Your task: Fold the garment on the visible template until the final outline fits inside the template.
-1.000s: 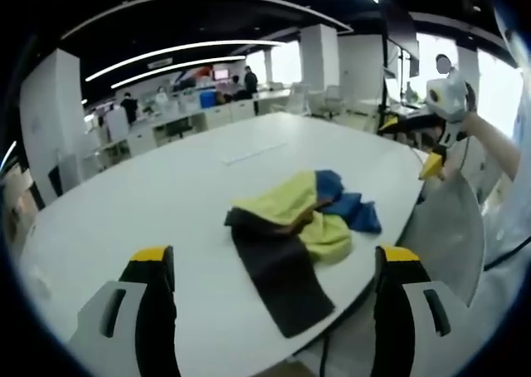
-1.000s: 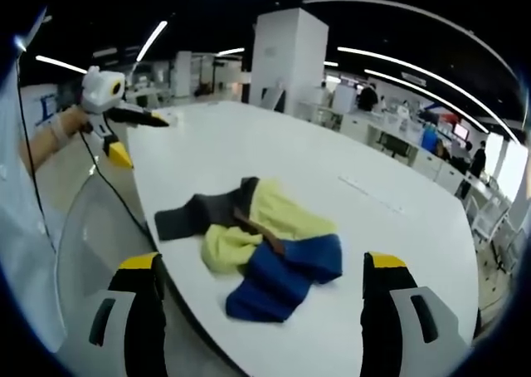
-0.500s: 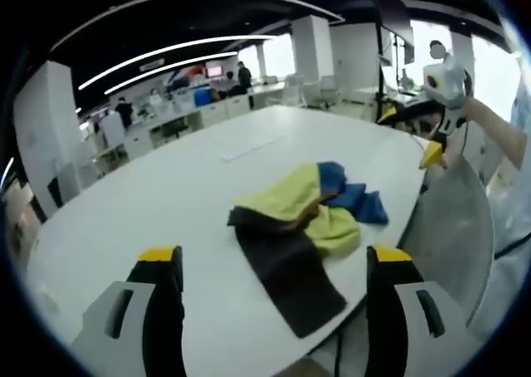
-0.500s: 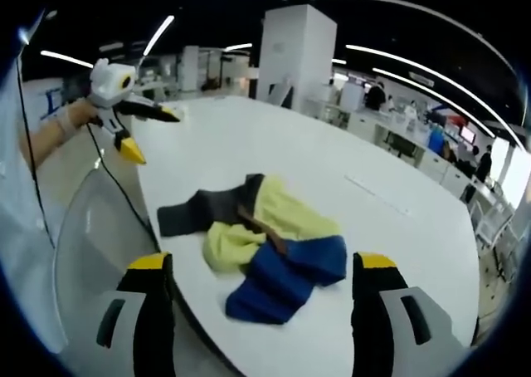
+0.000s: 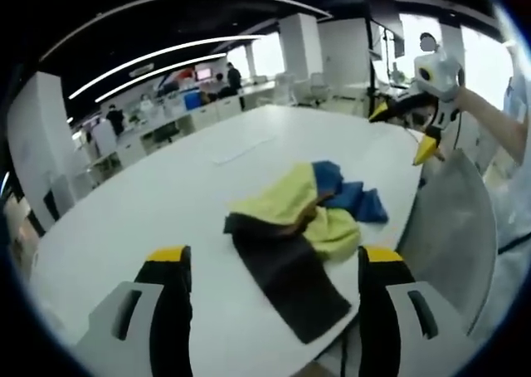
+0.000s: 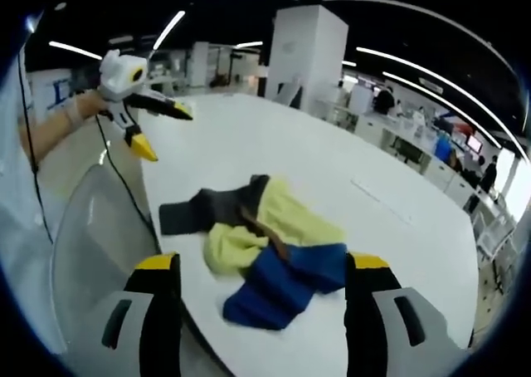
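Left gripper (image 5: 265, 265) nearest in the left gripper view, jaws spread wide, nothing between them, aimed down over the garment (image 5: 303, 223). Right gripper (image 6: 253, 269) likewise parted and empty in the right gripper view, framing the same heap from the opposite side. Both held off the cloth, apparently sizing up corners before a first grasp.

Garment (image 6: 261, 244) crumpled on the white table (image 5: 149, 203), close to the near rounded edge; black panel trailing toward that edge, yellow bunched in the middle, blue part lying beside it. Not spread, no fold made; judged the very start of the task. Lying that near the edge probably because within easy reach of both hands.

Template outline not made out on the tabletop. Faint pale rectangle (image 5: 236, 150) farther along the table, identity unclear.

Beyond: white pillar (image 6: 305, 53), desks, ceiling light strips.
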